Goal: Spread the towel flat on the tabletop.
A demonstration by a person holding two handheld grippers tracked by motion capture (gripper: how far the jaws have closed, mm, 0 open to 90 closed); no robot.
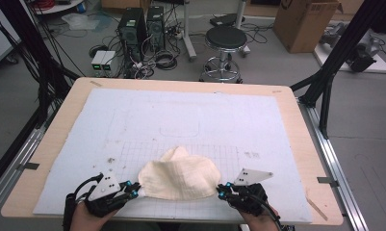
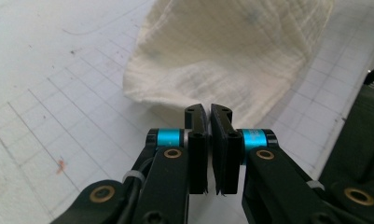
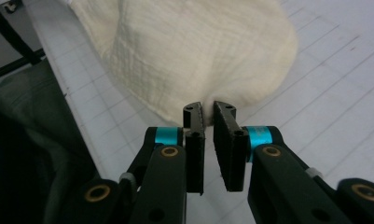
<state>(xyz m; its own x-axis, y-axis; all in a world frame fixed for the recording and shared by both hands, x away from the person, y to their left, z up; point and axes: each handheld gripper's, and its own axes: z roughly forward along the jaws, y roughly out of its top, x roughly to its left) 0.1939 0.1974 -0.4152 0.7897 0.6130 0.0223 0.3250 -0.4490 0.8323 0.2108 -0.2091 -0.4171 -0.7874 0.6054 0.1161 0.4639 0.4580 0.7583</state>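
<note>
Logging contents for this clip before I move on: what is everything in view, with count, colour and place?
cloth: one, cream, crumpled on the mat's near edge between both grippers
mat: one, pale grey with grid lines, covering the table
table: one, light wood
stool: one, black round seat, on the floor beyond the table
computer towers: two, black, on the floor with cables
cardboard box: one, brown, far right
left gripper: black with blue bands, jaws at the cloth's left edge, a narrow gap showing
right gripper: same, at the cloth's right edge

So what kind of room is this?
Probably a lab or workshop: computer towers with tangled cables on the floor, a stool, and a table with a gridded mat.
</note>
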